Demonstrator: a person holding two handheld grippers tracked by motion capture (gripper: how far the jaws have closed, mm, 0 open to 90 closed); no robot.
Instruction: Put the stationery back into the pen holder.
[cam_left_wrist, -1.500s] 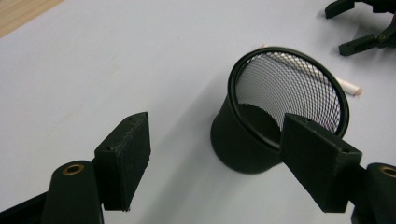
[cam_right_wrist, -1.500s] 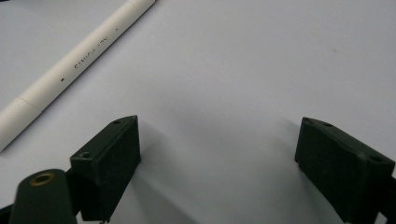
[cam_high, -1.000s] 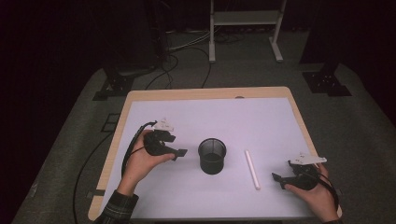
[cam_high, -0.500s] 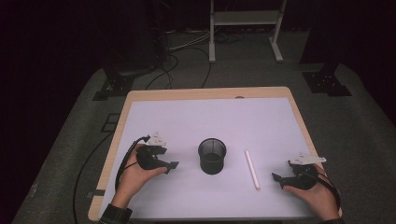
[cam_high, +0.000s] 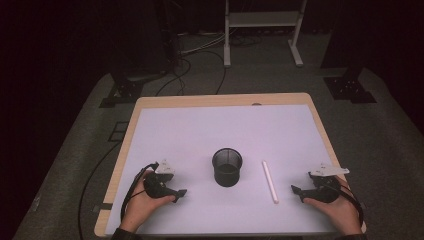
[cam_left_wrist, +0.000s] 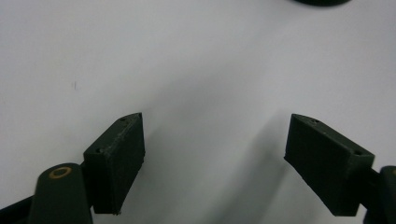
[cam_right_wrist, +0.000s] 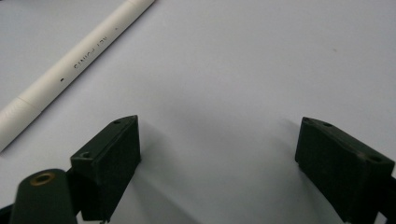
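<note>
Though cropped, black cup (cam_left_wrist: 321, 2) rim.

The one piece of writing stands on the white stick (cam_right_wrist: 70, 60), which lies on the white table sheet (cam_right_wrist: 243, 65) at the near right, just beyond the right gripper (cam_right_wrist: 217, 163). In the right gripper view a short line of small dark capital letters runs along the stick's side, seen upside down and at a slant; the letters are too small and blurred to read with any certainty. A tiny dark dot sits on the stick a little further along from the print. From the high view the stick (cam_high: 270, 181) is too small for its print to be made out.
</note>
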